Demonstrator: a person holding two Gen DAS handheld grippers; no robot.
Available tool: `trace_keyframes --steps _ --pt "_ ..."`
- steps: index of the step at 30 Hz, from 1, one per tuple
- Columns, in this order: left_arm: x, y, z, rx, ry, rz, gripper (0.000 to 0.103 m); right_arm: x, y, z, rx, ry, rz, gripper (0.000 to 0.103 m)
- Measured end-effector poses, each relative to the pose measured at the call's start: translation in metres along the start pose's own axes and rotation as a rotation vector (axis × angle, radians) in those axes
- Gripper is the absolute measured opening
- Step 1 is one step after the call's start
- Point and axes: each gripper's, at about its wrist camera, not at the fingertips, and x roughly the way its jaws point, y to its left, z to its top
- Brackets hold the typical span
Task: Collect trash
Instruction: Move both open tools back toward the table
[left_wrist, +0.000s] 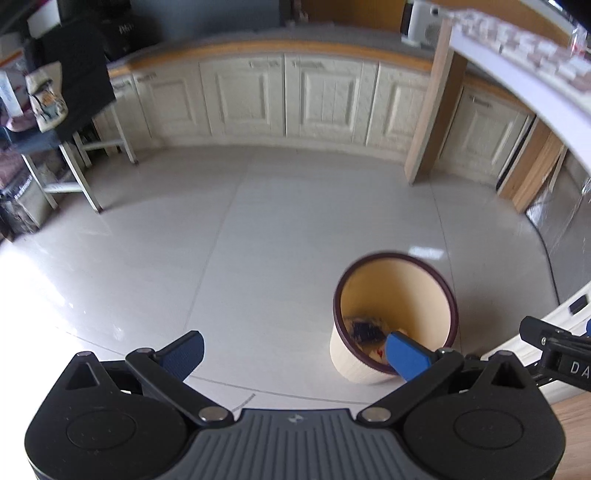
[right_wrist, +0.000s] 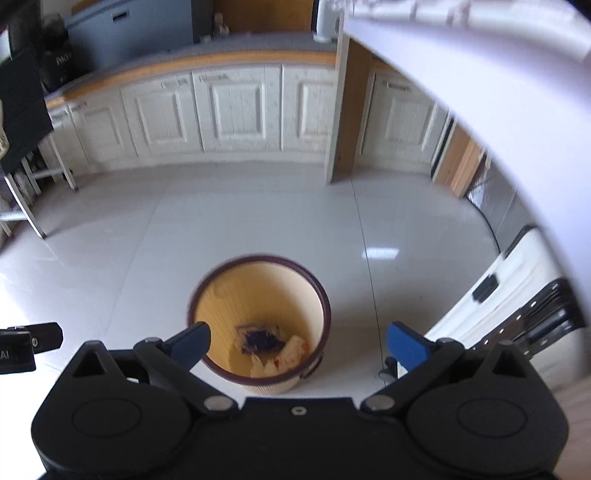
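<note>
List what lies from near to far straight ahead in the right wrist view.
Right gripper, open and empty → trash bin with scraps inside → bare tiled floor → cream cabinet doors → countertop.

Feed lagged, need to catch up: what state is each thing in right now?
Trash bin: upright on the floor, no lid, trash at the bottom.
Trash in bin: dark piece and pale wrappers, lying loose.
Left hand-held gripper: open, empty.
Right hand-held gripper: open, empty.
Cabinet doors: closed.
</note>
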Motion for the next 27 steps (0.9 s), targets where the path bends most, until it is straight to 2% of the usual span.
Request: trace_keyframes --steps 4,11,15,22,27 --pt "-0.046 0.007 0.011 -0.007 -0.079 0.008 0.103 -0.04 0.005 0.018 0.014 -0.057 0.047 0.103" --pt "-0.133 0.015 0.029 -0.021 -0.248 0.011 0.103 -0.13 0.008 0.051 0.01 -0.222 0.12 0.103" --pt "-0.183 0.006 0.036 -0.012 -0.353 0.001 0.103 -0.183 -0.001 0.063 0.021 -0.318 0.148 0.103" --pt "-0.252 -0.031 0.037 0.032 -0.511 -0.036 0.103 -0.257 -0.043 0.068 0.058 -0.478 0.145 0.103" --pt "-0.278 -0.074 0.041 0.085 -0.569 -0.09 0.103 -0.288 -0.096 0.061 0.117 -0.524 0.101 0.103"
